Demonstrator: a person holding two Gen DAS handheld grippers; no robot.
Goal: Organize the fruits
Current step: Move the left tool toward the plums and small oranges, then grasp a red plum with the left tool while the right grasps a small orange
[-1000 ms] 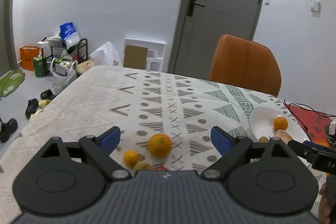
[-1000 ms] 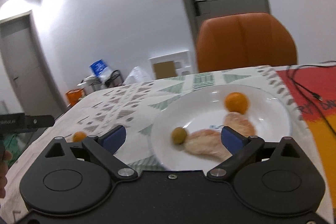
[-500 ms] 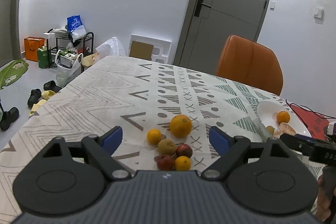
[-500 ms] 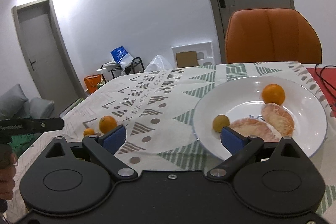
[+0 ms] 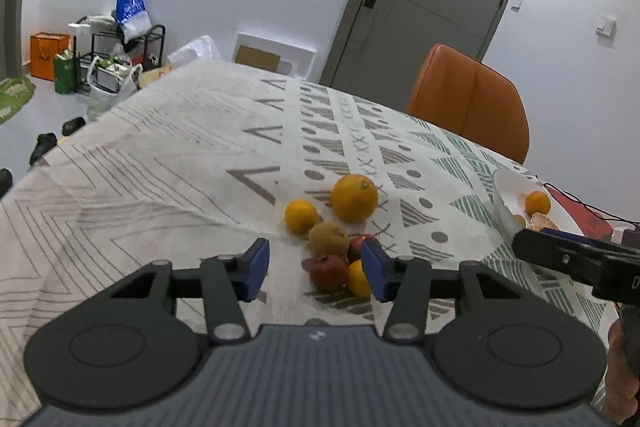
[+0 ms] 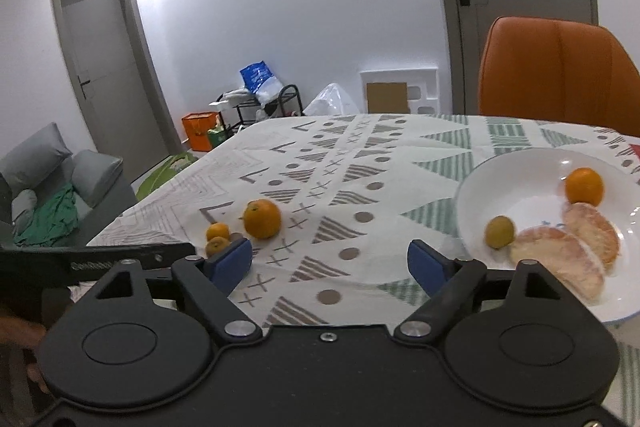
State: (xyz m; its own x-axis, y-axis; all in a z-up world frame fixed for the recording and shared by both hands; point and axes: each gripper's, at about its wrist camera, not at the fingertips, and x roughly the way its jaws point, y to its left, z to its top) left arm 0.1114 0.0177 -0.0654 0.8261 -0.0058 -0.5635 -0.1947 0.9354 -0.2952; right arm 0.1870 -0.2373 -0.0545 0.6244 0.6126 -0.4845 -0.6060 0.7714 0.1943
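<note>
You held the left gripper [image 5: 315, 269] with jaws apart, empty, low over the fruit cluster on the patterned tablecloth [image 5: 168, 163]: large orange [image 5: 354, 197], small orange [image 5: 301, 215], kiwi [image 5: 328, 238], dark red fruit [image 5: 328, 269]. Your right gripper [image 6: 330, 263] was also spread, empty, beside the white plate [image 6: 500, 175] holding an orange and peeled segments.

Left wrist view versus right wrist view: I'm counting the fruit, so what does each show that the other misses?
Only the left wrist view shows the reddish fruits and brown kiwi in the pile. Only the right wrist view shows the whole white plate with peeled citrus segments and a greenish fruit. Both show the big orange, small oranges and the orange on the plate.
</note>
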